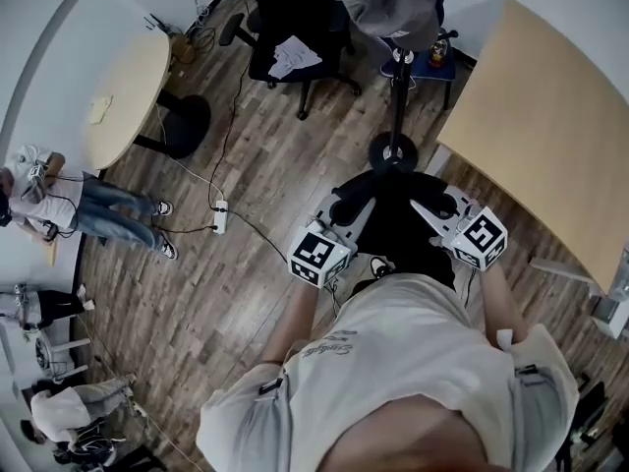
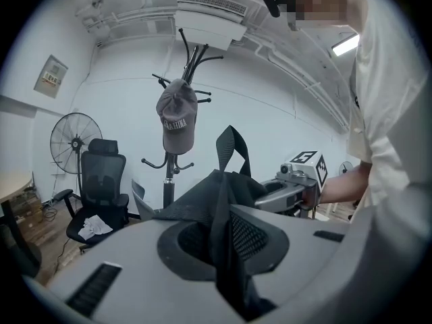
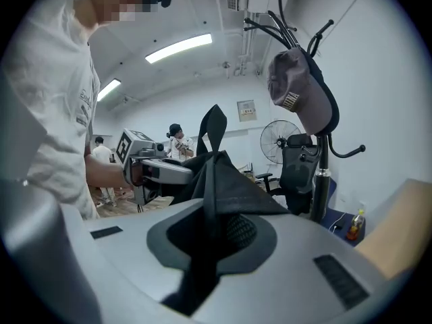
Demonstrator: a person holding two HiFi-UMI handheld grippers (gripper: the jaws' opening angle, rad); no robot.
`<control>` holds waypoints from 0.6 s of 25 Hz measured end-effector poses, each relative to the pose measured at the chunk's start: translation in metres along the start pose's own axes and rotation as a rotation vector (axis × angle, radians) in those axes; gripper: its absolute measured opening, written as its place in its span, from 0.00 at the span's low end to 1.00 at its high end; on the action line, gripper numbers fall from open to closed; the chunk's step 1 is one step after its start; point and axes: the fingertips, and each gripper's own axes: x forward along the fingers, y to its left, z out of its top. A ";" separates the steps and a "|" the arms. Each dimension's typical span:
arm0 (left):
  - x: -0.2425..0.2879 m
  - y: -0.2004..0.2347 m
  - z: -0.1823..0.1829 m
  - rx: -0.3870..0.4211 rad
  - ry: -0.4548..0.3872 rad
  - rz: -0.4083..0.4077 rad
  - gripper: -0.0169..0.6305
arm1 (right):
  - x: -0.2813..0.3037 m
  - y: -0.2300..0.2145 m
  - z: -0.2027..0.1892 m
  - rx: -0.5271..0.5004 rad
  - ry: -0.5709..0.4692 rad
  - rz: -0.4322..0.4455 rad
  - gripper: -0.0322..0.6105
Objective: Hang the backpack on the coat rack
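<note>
Both claws are found closed to a narrow gap on the backpack (image 1: 397, 232), one at each side.

Left gripper (image 2: 226, 258): black strap and mesh fabric are seen pinched between its jaws, the cloth running up out of the jaw recess. Right gripper (image 3: 206, 252): the same black fabric is clamped between its jaws in like manner. Each gripper is visible in the other's view, facing it across the bag.

The backpack is held slung between the two grippers, clear of the floor, on the person's side of the coat rack (image 1: 398, 91) and near its round base. It is not touching the rack. Its top carry loop is seen standing upright between the grippers, below the level of the rack's hooks. No part of the bag is on a hook.

A grey cap (image 2: 177, 123) is noted hanging at the upper part of the coat rack, over the pole. Curved hooks are seen above and below the cap.

To one side of the coat rack, a black office chair (image 2: 101, 187) with white paper on its seat is recorded, and a standing fan (image 2: 74, 137) beyond it. To the other side of the rack, a light wooden table (image 1: 550, 116) is observed, and a small bottle (image 3: 353, 227) on a low blue surface near the rack's foot. Other persons are seen well apart from the rack, at the far edge of the room.
</note>
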 end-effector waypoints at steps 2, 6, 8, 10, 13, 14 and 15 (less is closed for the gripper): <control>0.007 0.009 -0.004 0.001 0.015 -0.002 0.10 | 0.007 -0.008 -0.005 0.016 0.001 -0.003 0.10; 0.023 0.031 -0.004 -0.007 0.046 -0.009 0.10 | 0.022 -0.031 -0.008 0.042 -0.004 -0.006 0.10; 0.030 0.041 0.000 -0.011 0.050 -0.017 0.10 | 0.029 -0.042 -0.005 0.049 -0.014 -0.010 0.10; 0.038 0.052 0.002 -0.013 0.058 -0.021 0.10 | 0.036 -0.054 -0.003 0.051 -0.021 -0.020 0.10; 0.055 0.065 0.003 -0.012 0.070 -0.038 0.10 | 0.042 -0.073 -0.005 0.066 -0.025 -0.030 0.10; 0.061 0.068 0.003 -0.007 0.073 -0.048 0.10 | 0.042 -0.079 -0.006 0.072 -0.024 -0.031 0.10; 0.068 0.071 0.003 -0.001 0.078 -0.059 0.10 | 0.042 -0.085 -0.007 0.077 -0.023 -0.032 0.10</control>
